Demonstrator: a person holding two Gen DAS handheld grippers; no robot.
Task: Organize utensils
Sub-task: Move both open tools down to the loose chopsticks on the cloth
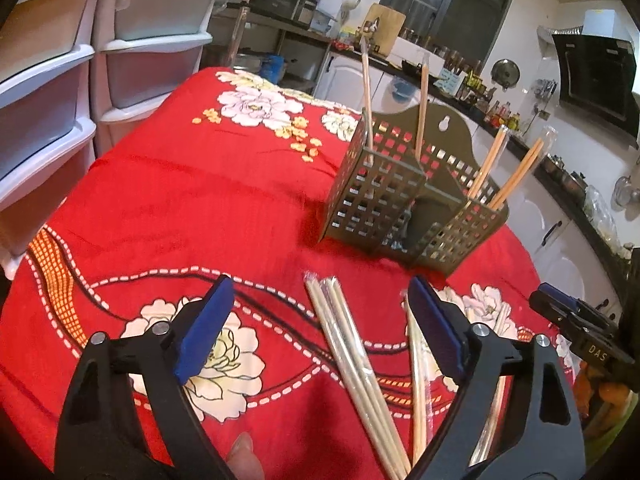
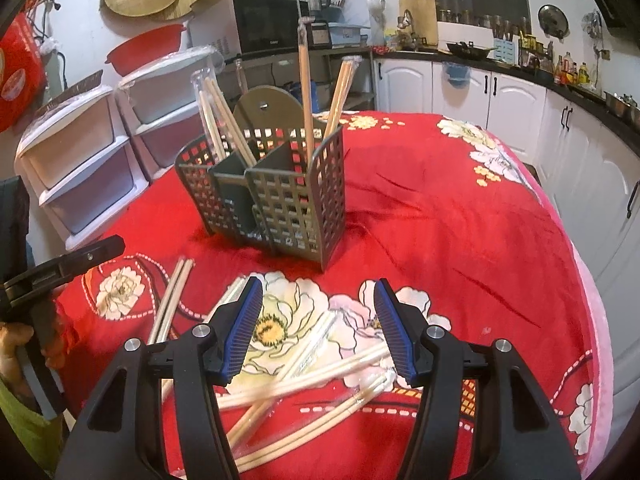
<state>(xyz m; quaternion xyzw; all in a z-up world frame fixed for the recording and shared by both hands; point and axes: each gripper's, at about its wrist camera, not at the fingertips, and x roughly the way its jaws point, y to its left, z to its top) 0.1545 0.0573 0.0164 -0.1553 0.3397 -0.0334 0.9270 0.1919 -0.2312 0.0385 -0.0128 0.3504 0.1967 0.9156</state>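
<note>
Left gripper (image 1: 320, 324): jaws wide, nothing between the pads, hovering over a wrapped chopstick pair (image 1: 352, 364) lying on the bench's red floral cloth (image 1: 192, 208). Long axis runs roughly along the view, far ends tilted a bit left, so roughly in line w/ the gripper's pointing, not across the jaws. Right gripper (image 2: 318, 326): jaws abt half open, empty, above a loose crossed pile of wrapped chopsticks (image 2: 304, 376) pointing several ways; most lie slantwise across the gap.

Handling, by judgement: light, stiff, thin; clear sleeves prob slippery, may slide inside the wrap. Best taken near mid-length, pads across the long axis, one pair at a time; flat on soft cloth, so hard to get under.

Farther back: grey slotted holder (image 1: 412, 204) upright on the cloth, w/ chopsticks standing tilted in left and right compartments. Beyond: white plastic drawers (image 1: 52, 92).
</note>
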